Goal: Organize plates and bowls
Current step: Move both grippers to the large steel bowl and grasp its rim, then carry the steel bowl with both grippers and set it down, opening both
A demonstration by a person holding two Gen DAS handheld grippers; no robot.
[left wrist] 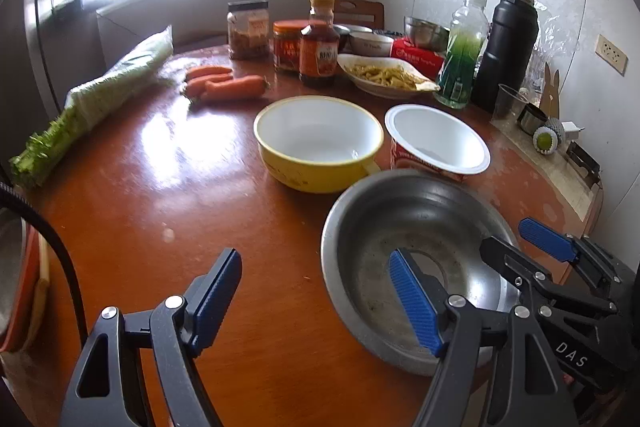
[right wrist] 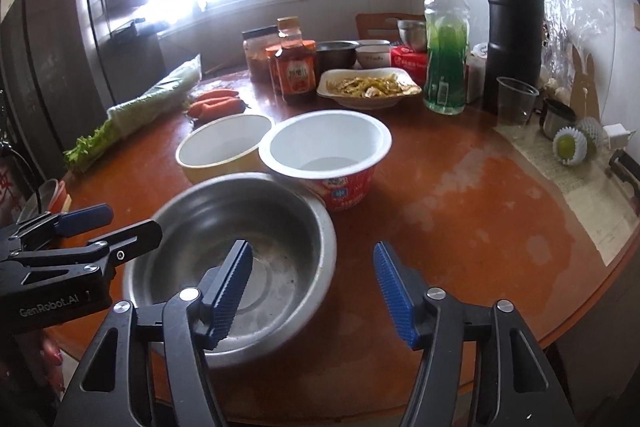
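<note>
Over the steel bowl on the table, my left gripper and right gripper both hang released, grasping nothing.

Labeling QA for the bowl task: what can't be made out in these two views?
- Steel bowl: near rim hidden by gripper fingers, both views.
- Yellow bowl: front wall hidden behind steel bowl, right wrist view.
- Back bowls: contents hidden, bottle in front.
- Dish at left edge: cut off, left wrist view.

Two wrist views, close, angled down — both on the steel bowl.
</note>
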